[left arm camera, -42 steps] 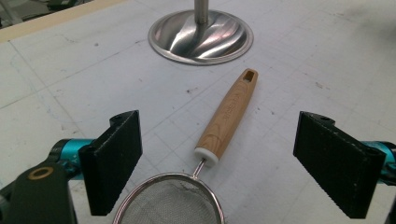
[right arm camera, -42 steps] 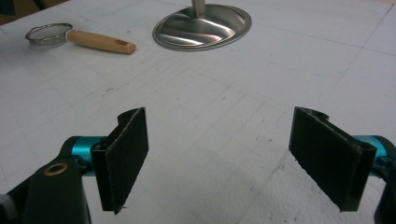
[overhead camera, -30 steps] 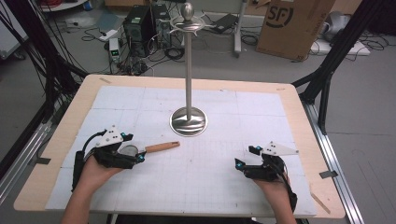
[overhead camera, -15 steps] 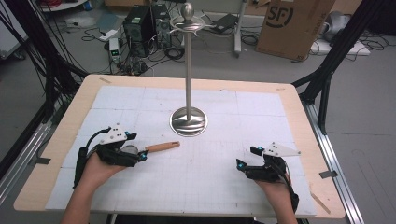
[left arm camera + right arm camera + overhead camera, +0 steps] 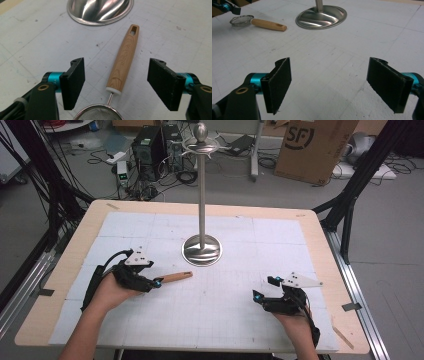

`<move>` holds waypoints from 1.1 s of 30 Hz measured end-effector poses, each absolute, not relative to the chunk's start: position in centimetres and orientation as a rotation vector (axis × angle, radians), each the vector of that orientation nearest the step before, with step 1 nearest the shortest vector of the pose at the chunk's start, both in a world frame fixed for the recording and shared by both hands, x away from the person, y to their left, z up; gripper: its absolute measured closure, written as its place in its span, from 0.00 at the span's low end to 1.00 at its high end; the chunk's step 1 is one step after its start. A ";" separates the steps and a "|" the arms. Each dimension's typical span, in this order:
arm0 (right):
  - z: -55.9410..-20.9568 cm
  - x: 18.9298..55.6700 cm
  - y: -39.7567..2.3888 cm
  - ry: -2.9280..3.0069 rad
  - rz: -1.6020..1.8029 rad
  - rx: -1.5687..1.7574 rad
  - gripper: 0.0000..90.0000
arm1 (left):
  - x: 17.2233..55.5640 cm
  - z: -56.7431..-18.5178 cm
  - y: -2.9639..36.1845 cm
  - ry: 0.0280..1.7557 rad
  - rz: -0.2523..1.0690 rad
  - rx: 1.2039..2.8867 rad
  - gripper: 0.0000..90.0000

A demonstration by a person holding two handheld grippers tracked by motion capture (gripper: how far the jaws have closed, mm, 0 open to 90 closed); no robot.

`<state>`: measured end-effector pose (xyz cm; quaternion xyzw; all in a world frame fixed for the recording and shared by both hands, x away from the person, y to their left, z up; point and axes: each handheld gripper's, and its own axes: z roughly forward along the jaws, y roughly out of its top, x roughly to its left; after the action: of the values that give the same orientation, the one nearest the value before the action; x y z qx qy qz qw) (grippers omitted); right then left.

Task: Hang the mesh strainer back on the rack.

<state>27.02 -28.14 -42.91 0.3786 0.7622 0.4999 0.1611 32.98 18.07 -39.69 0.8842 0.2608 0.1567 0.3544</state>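
I'm on the grasp step: left gripper point(image 5: 117, 82) straddles the strainer point(image 5: 122, 67) lying flat on the worktop point(image 5: 240, 320) near the metal stand point(image 5: 202, 250); its jaws have just been closing, pads not yet touching the wooden handle. Next I need to close squarely on the handle, low enough to catch it; right gripper point(image 5: 334, 85) sits wide and empty, well apart; nothing blocks.

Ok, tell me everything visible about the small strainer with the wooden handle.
The strainer lies flat on the white table, near the metal stand's round base. Its light wooden handle has a slot at the far end and a white collar; a thin wire joins it to a steel-rimmed mesh bowl. The handle sits between the left tool's jaws, which have just been closing without touching it.
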 end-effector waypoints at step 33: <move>-43.2 27.1 -27.9 2.189 1.423 1.082 0.21 | 34.7 -42.0 17.0 0.646 0.261 2.526 0.75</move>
<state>27.11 -27.91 -43.23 0.3781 0.7649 0.4972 0.1573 34.71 17.00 -41.99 0.9315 0.2381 0.0962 0.2577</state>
